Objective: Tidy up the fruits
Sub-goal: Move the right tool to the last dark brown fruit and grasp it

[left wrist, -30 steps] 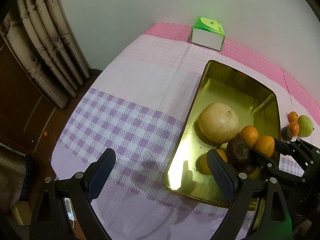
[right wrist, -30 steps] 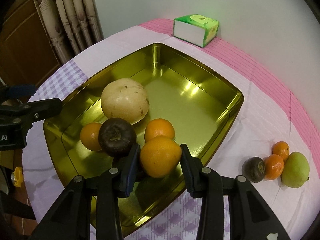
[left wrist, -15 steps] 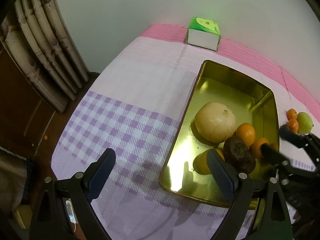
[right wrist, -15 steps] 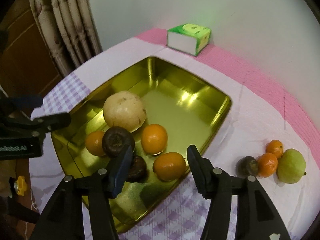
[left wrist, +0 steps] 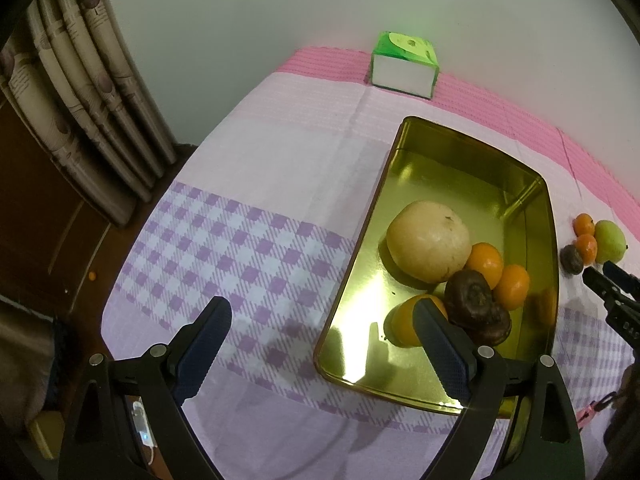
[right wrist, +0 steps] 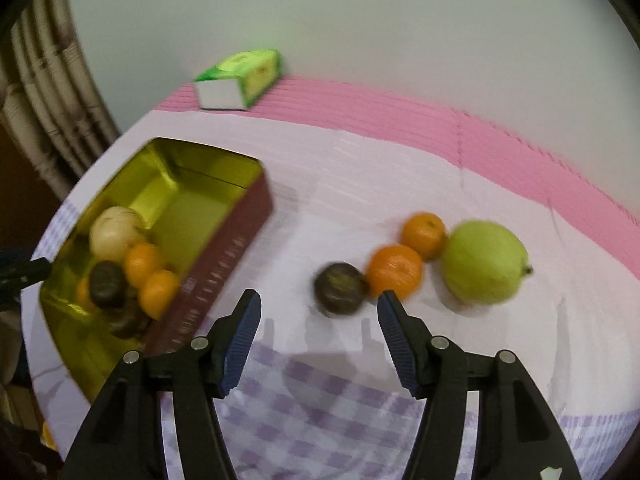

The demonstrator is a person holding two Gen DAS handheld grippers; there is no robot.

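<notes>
Lining up on the next loose fruit

My right tool [right wrist: 319, 312] gapes wide and empty, low centre of frame, facing the dark round fruit [right wrist: 340, 288] on the checked-cloth surface [right wrist: 320, 408]. I should straddle it squarely, clear of the touching orange mandarin [right wrist: 395, 270], then carry it to the gold metal tray [right wrist: 200, 216] at left. My left tool [left wrist: 320, 338] waits open, empty.
</notes>
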